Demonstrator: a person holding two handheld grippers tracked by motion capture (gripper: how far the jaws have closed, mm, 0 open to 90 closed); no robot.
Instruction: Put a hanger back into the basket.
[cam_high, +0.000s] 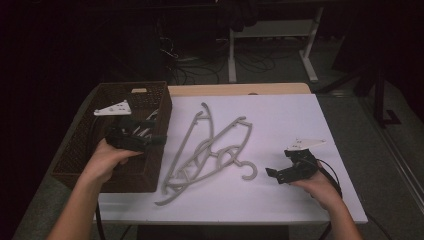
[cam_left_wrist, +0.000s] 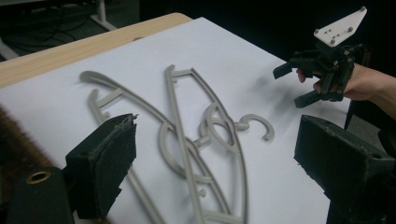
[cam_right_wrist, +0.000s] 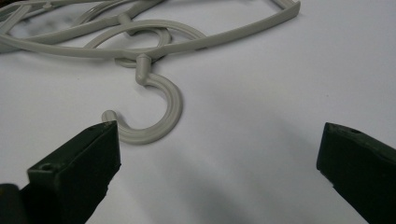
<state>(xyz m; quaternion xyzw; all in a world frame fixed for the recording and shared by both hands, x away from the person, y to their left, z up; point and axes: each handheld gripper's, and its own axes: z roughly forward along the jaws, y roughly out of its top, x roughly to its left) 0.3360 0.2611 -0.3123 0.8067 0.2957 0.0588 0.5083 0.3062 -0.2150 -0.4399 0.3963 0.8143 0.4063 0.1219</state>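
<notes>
Tangled grey plastic clothes hangers (cam_high: 207, 150) lie mid-counter on the white sheet, beside the brown woven basket (cam_high: 155, 167). They look light, stiff, slick; the hook (cam_right_wrist: 156, 112) seems the best hold. Left gripper (cam_high: 152, 137) and right gripper (cam_high: 275, 172): jaws apart, empty.

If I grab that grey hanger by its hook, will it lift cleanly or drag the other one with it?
The hangers look like thin, stiff plastic, so probably light and rigid. They lie crossed and overlapping, so lifting by the hook may drag the other. The smooth round hook could slip between the pads.
</notes>
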